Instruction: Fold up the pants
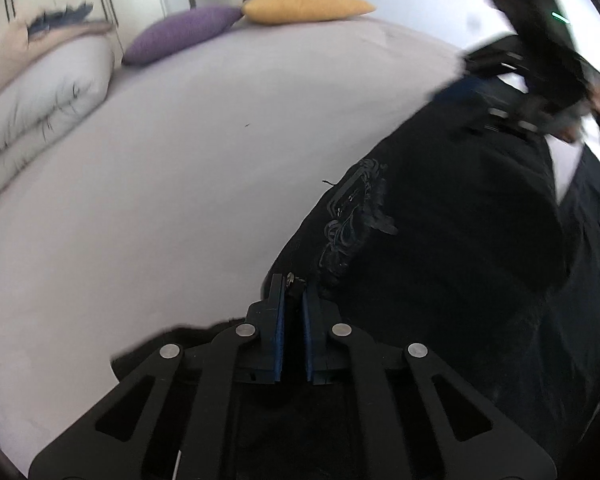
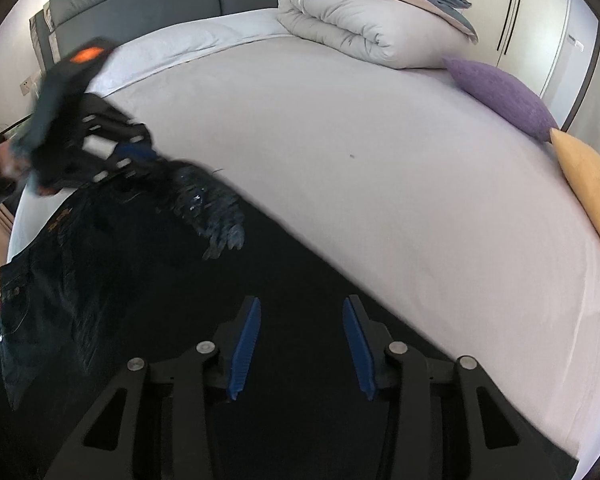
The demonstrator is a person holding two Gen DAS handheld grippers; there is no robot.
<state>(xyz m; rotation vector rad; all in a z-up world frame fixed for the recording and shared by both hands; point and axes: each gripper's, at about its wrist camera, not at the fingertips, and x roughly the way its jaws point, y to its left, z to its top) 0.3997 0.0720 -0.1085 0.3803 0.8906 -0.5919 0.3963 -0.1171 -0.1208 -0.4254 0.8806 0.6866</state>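
The dark pants (image 1: 440, 260) lie spread on the bed (image 1: 180, 180). My left gripper (image 1: 293, 292) is clamped on their edge so I can lift it for folding. My right gripper (image 2: 300, 312) hangs over the cloth with its 2 pads apart, gripping nothing.

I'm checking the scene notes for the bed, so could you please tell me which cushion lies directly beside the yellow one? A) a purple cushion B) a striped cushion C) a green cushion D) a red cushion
A: the purple cushion lies end to end with the yellow cushion along the bed edge, its tip meeting the yellow one's; both wrist views show the pair.
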